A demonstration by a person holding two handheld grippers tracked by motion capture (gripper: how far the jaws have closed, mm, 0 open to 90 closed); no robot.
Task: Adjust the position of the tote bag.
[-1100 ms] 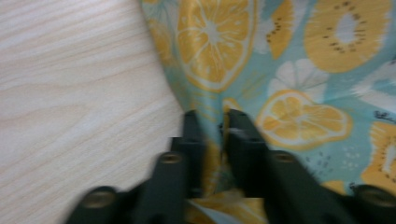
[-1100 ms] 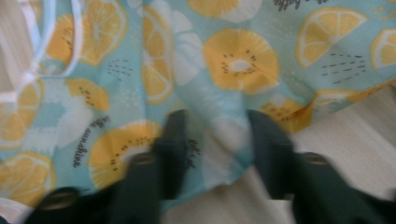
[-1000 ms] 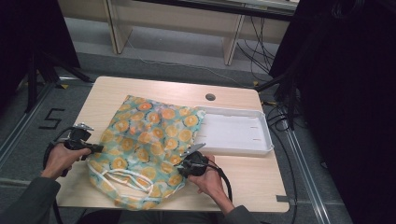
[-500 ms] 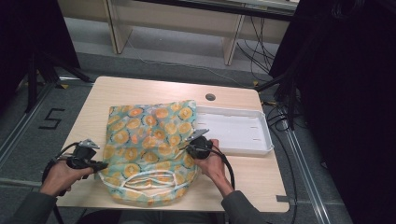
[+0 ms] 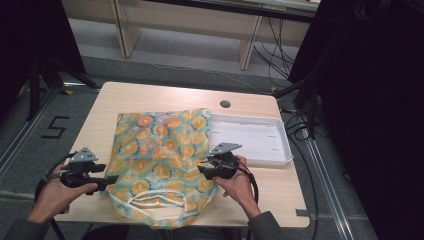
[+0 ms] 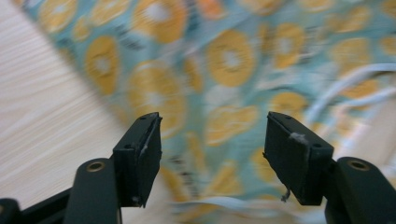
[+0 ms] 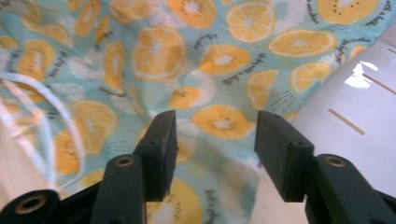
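Both grippers have just opened their jaws and let go of the bag (image 5: 160, 160); nothing is between them. The left gripper (image 5: 107, 180) is beside the bag's left edge, the right gripper (image 5: 202, 170) at its right edge. The bag lies flat left of the tray (image 5: 280, 150), its long axis running from the table's far side to the near edge, handles at the near edge.

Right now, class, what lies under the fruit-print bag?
The bag lies flat on the table, its far right corner over the white tray's edge. Whatever is beneath or inside it is covered.
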